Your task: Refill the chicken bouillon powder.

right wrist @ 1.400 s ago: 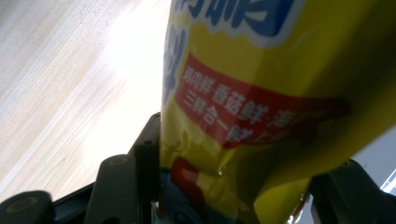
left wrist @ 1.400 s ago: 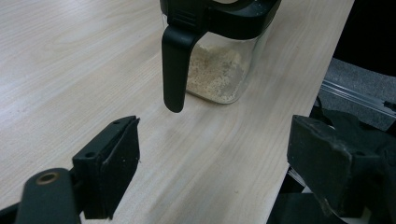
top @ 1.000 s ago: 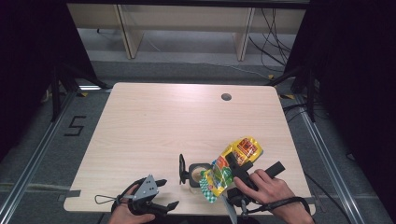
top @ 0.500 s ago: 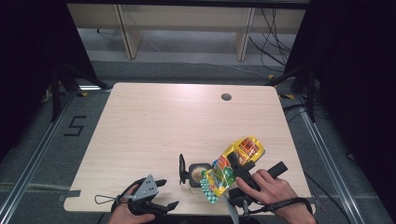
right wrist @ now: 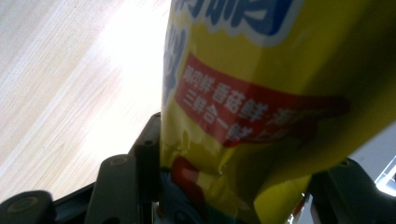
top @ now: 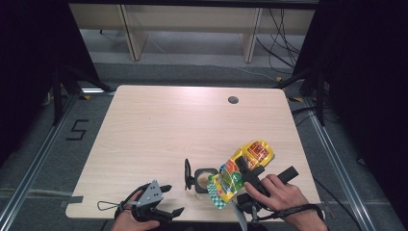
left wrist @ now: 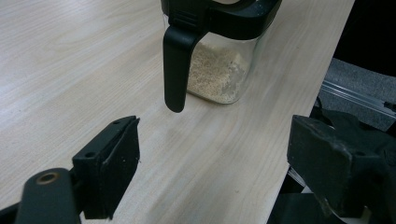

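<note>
Pale wood desk carries the jar near its front edge; I hold the yellow pouch clamped in the right gripper fingers, its long axis tilting down toward 8 o'clock, mouth just beside the jar's rim. Left gripper fingers stand open, empty, with the jar at their 2 o'clock.

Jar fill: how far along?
Done: the jar already holds pale granules and its lid is swung open. In hand: the right gripper clamps the yellow bag, tilted above the jar. Left: the left gripper sits open nearby; the lid isn't shut yet.
</note>
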A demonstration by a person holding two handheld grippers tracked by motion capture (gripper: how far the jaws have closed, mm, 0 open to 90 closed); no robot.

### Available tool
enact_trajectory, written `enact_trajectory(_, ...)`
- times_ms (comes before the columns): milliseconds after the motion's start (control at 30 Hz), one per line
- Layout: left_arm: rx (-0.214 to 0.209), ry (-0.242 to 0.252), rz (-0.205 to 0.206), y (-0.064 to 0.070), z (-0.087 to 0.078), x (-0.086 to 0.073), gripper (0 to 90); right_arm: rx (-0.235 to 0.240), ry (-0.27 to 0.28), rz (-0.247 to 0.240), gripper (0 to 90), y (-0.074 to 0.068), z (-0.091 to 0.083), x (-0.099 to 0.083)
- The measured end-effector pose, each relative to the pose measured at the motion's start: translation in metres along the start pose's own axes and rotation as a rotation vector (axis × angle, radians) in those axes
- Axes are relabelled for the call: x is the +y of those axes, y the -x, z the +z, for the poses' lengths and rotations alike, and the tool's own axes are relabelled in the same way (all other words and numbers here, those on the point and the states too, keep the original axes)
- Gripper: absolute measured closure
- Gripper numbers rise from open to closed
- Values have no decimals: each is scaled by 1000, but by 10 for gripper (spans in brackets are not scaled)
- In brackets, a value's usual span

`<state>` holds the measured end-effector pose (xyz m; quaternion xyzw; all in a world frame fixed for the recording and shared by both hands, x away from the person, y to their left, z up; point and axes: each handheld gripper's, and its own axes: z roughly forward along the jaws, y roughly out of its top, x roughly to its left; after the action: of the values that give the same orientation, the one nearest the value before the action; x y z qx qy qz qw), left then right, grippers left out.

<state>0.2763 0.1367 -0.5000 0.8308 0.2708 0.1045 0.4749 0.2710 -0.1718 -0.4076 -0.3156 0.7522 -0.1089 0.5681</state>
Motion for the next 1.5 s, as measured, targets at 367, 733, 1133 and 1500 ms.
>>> enact_trajectory(367, 1, 0, -5, 0, 0, 0, 168, 12, 26, -4, 466, -6, 7, 8)
enact_trajectory(733, -1, 0, 0, 0, 0, 0, 168, 16, 22, -7, 466, -5, 7, 8)
enact_trajectory(1133, -2, 1, -10, 1, 0, 0, 168, 38, 22, -6, 466, -4, 7, 8)
enact_trajectory(1500, -1, 1, -10, 1, 0, 0, 168, 32, 21, -11, 467, -3, 6, 7)
